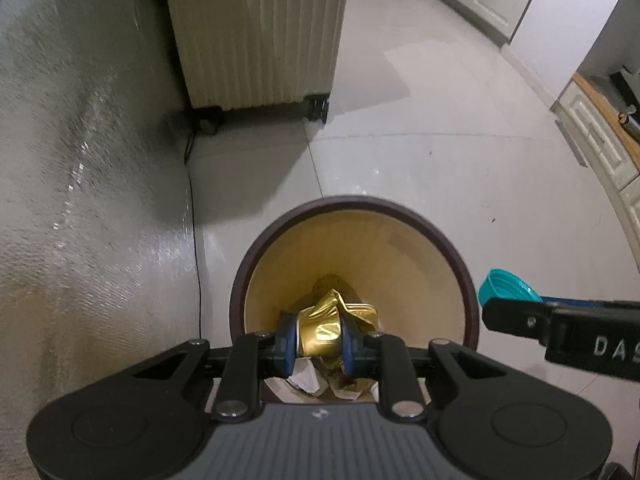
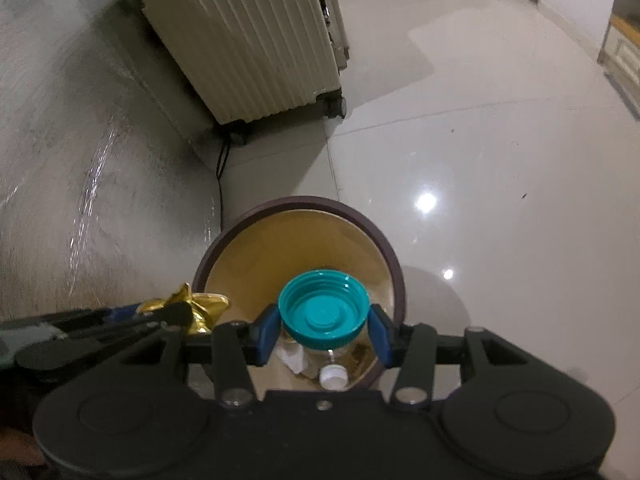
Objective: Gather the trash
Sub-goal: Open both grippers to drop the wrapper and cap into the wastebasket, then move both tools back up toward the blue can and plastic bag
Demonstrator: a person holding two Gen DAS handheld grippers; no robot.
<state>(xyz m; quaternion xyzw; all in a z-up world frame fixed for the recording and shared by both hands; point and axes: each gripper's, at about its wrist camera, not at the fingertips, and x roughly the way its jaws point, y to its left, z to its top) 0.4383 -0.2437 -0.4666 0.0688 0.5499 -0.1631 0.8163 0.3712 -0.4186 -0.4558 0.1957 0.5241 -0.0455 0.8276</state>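
A round bin [image 1: 400, 216] with a dark brown rim and tan inside stands on the floor, holding paper scraps and a small white cap [image 2: 333, 376]. My left gripper [image 1: 320, 345] is shut on a crumpled gold foil wrapper [image 1: 326, 326] and hangs over the bin's opening. My right gripper [image 2: 323, 330] is shut on a teal screw lid [image 2: 323, 308], also over the bin [image 2: 224, 248]. In the left wrist view the teal lid [image 1: 504, 286] shows at the bin's right edge. The right wrist view shows the gold wrapper [image 2: 192, 308] at the bin's left rim.
A ribbed cream suitcase [image 1: 256, 32] on wheels stands beyond the bin against a grey textured wall [image 1: 80, 160]. A black cable [image 1: 194, 220] runs down along the wall's foot. Glossy pale tiles [image 2: 480, 160] spread to the right, with white cabinets [image 1: 600, 152] at the far right.
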